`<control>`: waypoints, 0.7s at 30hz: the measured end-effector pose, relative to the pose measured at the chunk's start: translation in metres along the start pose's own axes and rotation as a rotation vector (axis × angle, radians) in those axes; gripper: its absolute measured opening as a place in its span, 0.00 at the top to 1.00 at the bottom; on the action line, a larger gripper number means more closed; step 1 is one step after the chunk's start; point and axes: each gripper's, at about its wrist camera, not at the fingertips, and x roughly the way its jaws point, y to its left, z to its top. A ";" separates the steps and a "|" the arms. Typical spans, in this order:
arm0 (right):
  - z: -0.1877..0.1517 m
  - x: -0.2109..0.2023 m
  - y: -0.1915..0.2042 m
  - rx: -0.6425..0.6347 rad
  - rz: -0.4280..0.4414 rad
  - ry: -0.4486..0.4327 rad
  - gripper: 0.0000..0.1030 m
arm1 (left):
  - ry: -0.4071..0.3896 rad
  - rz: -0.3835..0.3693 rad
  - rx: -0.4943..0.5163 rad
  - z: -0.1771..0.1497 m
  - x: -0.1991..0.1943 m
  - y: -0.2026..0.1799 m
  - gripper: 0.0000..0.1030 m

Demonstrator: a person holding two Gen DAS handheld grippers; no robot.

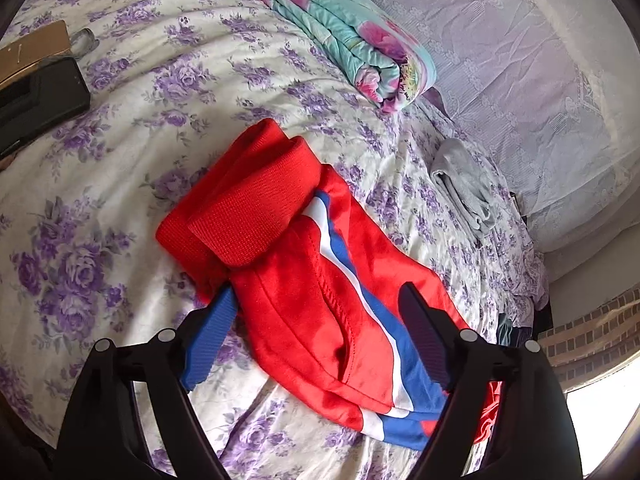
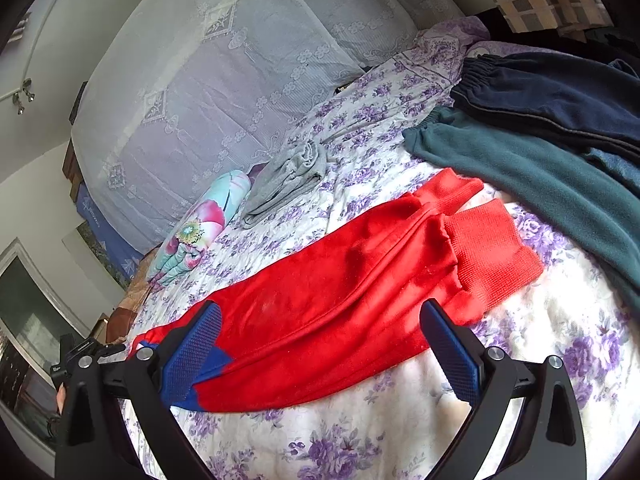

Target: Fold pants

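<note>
Both wrist views look closely down along spread tongs; sharing red pants (image 1: pixel 304 264).

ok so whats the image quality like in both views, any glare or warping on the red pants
Left wrist: strong fisheye bending at the edges, a blown-out white patch at the lower right corner, red pants sharp and evenly lit. Right wrist: same barrel warp with dark corners, soft daylight, the pants in focus, slightly washed out on the ribbed cuffs; no hard shadows on the bedsheet.

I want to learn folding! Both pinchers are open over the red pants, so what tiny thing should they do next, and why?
Probably lower and close the right gripper on the red pants. Both grippers, the left gripper too, hang open holding nothing, and the pants lie stretched out on the bedsheet, cuffs not yet folded over.
</note>
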 end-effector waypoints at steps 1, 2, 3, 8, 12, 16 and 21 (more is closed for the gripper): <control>0.001 -0.002 0.000 -0.004 -0.008 -0.007 0.03 | -0.010 0.003 0.010 0.000 -0.001 -0.003 0.23; 0.001 -0.003 -0.001 -0.003 -0.012 -0.011 0.03 | -0.021 0.001 0.023 0.000 -0.003 -0.005 0.25; 0.002 -0.004 -0.003 0.003 -0.013 -0.012 0.03 | -0.031 0.006 0.038 0.000 -0.004 -0.007 0.25; 0.001 0.001 -0.012 0.073 0.015 0.009 0.03 | -0.030 0.079 0.072 0.002 0.015 -0.007 0.30; 0.004 0.003 -0.019 0.127 0.029 0.026 0.09 | -0.072 0.106 0.102 -0.003 0.012 -0.005 0.66; 0.019 0.026 -0.023 0.229 0.162 0.111 0.22 | -0.077 0.056 0.096 0.001 0.003 -0.003 0.73; 0.026 0.071 -0.031 0.340 0.172 0.229 0.41 | -0.062 0.039 0.072 0.006 0.004 -0.004 0.71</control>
